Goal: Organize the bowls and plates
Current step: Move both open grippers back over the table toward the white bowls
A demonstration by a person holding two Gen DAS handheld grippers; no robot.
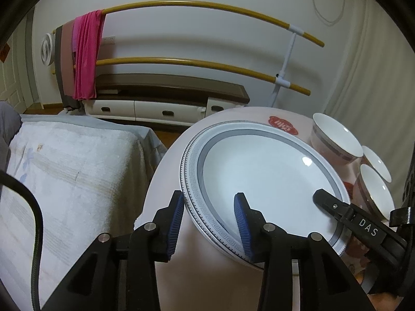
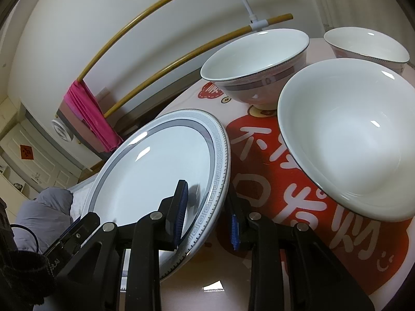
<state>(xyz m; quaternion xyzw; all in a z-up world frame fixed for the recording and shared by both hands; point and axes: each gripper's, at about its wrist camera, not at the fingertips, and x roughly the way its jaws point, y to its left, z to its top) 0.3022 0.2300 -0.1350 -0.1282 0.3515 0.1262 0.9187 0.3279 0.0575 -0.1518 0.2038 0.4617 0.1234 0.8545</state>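
A white plate (image 1: 259, 171) with a grey key-pattern rim lies at the left edge of the round table (image 1: 166, 181); a second rim shows just under it. My left gripper (image 1: 209, 199) straddles its near rim, with one blue pad beside the outer edge, the other over the plate's inside, and a wide gap between them. My right gripper (image 2: 207, 191) is shut on the plate (image 2: 160, 160) at its right rim, one pad on the top face and the other finger under the edge. Three white bowls (image 2: 254, 57) (image 2: 368, 44) (image 2: 347, 134) stand upright to the right.
A red-printed cover (image 2: 259, 155) lies on the table under the bowls. Left of the table is a bed with a pale towel (image 1: 64, 168). Behind stand a drying rack with yellow rails (image 1: 207, 7), a pink cloth (image 1: 87, 54) and a low cabinet (image 1: 155, 103).
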